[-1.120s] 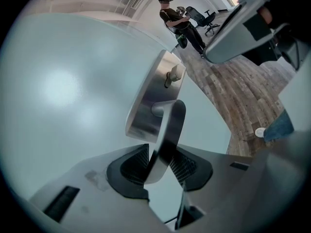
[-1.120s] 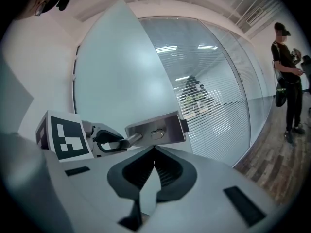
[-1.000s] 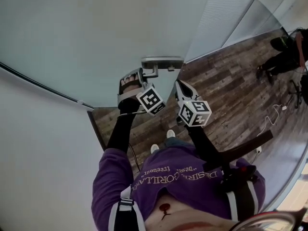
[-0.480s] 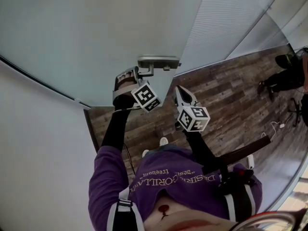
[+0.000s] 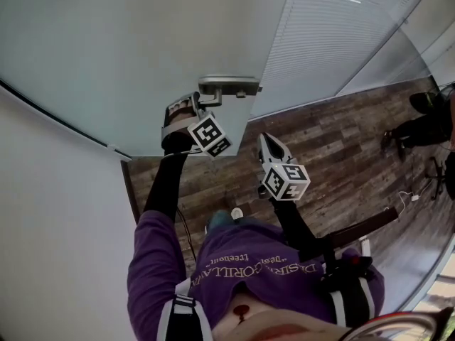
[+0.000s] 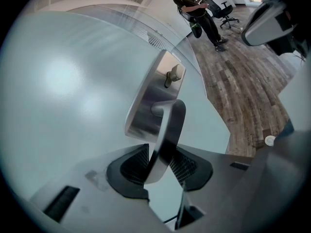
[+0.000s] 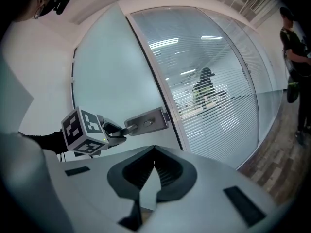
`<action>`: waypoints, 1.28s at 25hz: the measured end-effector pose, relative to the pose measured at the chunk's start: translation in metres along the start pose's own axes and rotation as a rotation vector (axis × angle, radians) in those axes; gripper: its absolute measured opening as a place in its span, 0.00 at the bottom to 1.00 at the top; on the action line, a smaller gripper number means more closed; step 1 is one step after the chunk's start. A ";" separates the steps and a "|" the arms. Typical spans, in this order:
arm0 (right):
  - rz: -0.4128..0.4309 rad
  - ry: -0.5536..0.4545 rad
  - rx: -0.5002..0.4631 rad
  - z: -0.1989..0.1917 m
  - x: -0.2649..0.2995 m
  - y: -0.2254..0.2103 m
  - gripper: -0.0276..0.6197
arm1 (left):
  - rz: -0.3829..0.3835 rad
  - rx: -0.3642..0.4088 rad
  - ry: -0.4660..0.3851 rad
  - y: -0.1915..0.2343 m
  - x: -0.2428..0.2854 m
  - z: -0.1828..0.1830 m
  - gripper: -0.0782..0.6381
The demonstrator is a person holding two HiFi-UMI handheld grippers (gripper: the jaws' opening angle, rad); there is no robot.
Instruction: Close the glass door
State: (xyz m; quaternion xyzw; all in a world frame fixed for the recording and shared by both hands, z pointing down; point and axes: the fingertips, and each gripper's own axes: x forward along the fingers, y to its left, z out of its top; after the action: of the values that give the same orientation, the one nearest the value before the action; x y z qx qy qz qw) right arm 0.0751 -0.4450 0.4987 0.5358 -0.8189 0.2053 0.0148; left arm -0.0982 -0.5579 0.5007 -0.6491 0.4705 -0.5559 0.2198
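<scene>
Left gripper has its jaws clamped part-open on the lever handle of the frosted glass door, while the right gripper hangs nearby, jaws together and empty, and a person stands well apart on the wood floor.

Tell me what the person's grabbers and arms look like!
The left gripper and right gripper are pale grey, with black ridged pads inside their jaws. Each carries a white cube printed with black square markers. Black sleeves cover both arms, coming out of a purple shirt with pale lettering.
</scene>
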 end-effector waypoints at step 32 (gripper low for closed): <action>-0.064 -0.034 -0.018 0.037 0.091 0.014 0.04 | -0.021 -0.009 -0.031 0.038 0.070 0.021 0.27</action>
State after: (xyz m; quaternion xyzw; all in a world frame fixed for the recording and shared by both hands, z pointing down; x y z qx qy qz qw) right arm 0.0314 -0.5330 0.4826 0.5649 -0.8033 0.1882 0.0123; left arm -0.0971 -0.6400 0.4995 -0.6633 0.4627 -0.5462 0.2184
